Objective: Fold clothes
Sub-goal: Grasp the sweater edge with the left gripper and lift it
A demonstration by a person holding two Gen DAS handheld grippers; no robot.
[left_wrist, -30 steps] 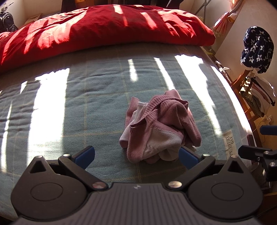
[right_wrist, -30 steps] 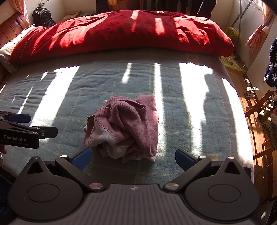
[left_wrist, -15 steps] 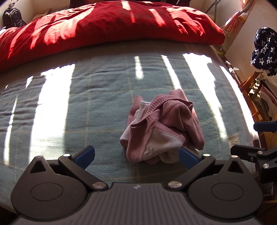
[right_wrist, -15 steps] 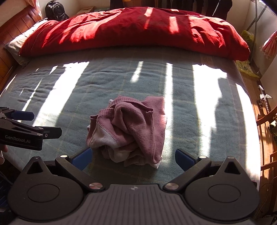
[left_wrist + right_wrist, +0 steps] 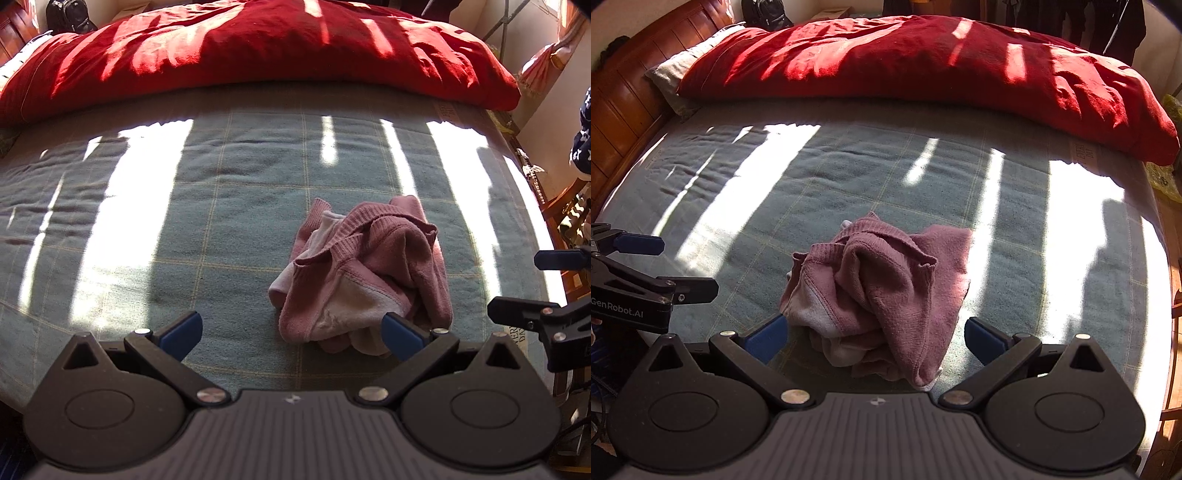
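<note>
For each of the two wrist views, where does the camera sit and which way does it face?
Left wrist: sits behind the open left gripper, facing across the bed toward the red duvet; pink garment ahead and right; the right gripper at the right edge.
Right wrist: sits behind the open right gripper, same heading; the garment lies just ahead; the left gripper at the left edge.
Shared: bed, duvet, garment.

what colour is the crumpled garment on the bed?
Dusty pink garment with paler whitish inner patches; clearest in the left wrist view.
</note>
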